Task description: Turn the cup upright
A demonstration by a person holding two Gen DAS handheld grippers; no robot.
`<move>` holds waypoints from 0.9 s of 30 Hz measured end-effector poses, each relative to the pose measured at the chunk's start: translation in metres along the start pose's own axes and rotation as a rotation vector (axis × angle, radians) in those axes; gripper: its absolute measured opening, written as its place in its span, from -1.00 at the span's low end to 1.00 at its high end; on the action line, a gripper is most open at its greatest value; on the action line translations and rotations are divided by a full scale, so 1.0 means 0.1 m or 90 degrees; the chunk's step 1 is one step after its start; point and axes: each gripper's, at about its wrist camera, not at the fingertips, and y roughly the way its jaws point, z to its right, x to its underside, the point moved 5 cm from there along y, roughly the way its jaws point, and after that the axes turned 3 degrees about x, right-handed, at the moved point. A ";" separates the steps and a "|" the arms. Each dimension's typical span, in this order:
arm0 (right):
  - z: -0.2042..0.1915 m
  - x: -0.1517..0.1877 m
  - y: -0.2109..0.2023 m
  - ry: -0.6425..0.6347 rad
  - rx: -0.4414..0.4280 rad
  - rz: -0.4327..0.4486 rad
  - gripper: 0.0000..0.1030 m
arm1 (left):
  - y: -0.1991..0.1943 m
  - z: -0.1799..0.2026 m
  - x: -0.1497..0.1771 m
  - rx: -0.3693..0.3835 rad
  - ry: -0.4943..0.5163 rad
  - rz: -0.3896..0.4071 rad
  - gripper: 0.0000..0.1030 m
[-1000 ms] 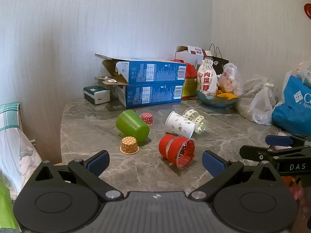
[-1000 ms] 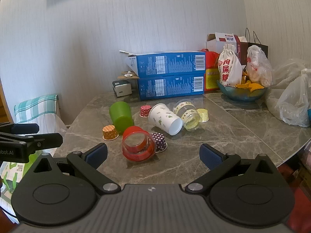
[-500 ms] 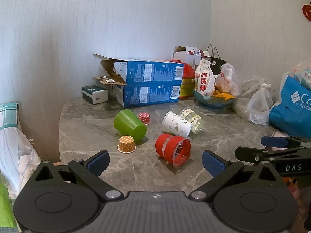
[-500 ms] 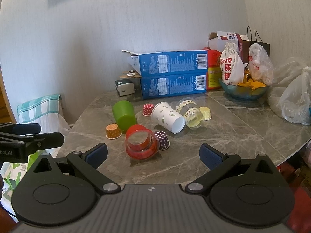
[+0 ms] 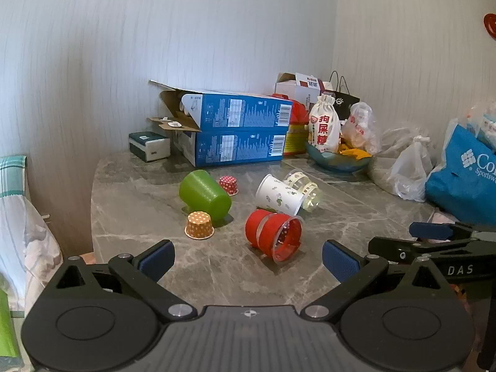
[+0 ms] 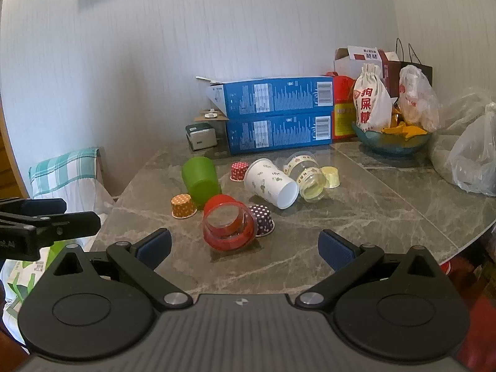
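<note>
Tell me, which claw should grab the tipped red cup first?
Probably the right claw: the red cup lies just ahead, nearly centred between its open fingers. The left claw, also open, sees it farther off.

Left gripper (image 5: 246,260) and right gripper (image 6: 245,248): both level, jaws spread wide, empty, pointed toward 12 o'clock.

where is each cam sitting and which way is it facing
Left wrist: sits on the left claw, facing forward over the marble table at the tipped cups; its own open fingers show, and the right claw at the right edge.
Right wrist: sits on the right claw, facing the same table from further right; its open fingers show, the left claw at the left edge.
Both share: red cup, green cup, blue boxes.
</note>
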 end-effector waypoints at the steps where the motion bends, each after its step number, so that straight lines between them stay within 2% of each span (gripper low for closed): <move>1: 0.00 0.01 0.00 0.001 0.000 -0.001 0.98 | 0.00 0.00 0.00 -0.002 0.000 0.000 0.99; 27: 0.00 0.05 0.04 0.008 -0.008 -0.015 0.98 | 0.01 -0.06 0.05 -0.006 -0.009 -0.008 0.99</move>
